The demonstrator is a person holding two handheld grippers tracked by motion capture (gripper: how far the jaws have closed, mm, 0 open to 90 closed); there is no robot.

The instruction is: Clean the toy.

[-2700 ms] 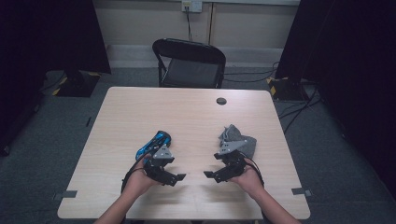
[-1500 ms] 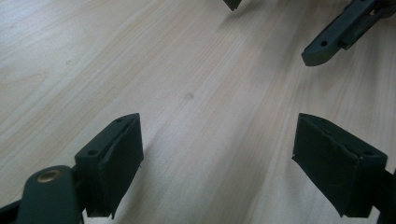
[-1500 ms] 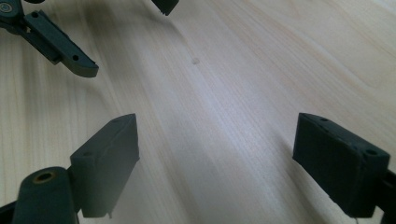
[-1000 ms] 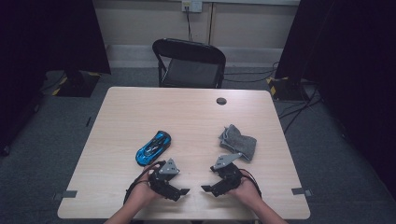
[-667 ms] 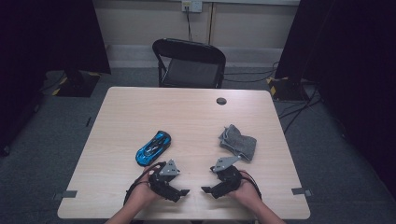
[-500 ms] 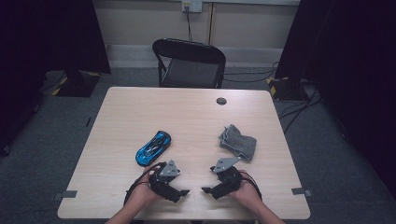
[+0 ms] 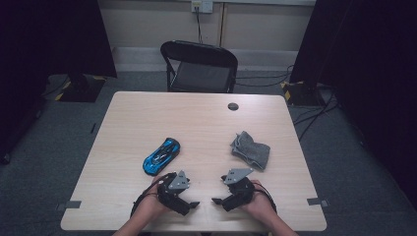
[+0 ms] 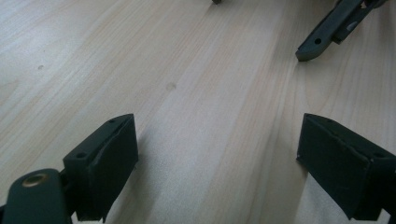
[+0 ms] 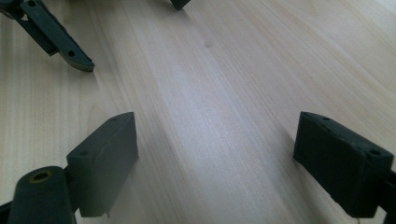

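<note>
A blue toy car (image 7: 161, 156) lies on the light wooden table (image 7: 196, 123), left of centre. A crumpled grey cloth (image 7: 251, 149) lies to the right of centre. My left gripper (image 7: 189, 202) rests near the front edge, just below the car and apart from it. Its jaws stand wide apart over bare wood (image 8: 219, 154). My right gripper (image 7: 220, 201) sits beside it, below the cloth, jaws equally wide with nothing between them (image 9: 215, 154). The two grippers point toward each other. In each gripper view the other gripper's jaw tip shows at the top.
A small dark round disc (image 7: 233, 106) lies near the table's far edge. A black folding chair (image 7: 199, 66) stands behind the table. Cables (image 7: 314, 110) run over the grey floor at the right. Tape marks (image 7: 315, 201) sit at the front corners.
Both grippers have drawn back toward the front edge, away from the car and the cloth. Over the last second they have held still.
</note>
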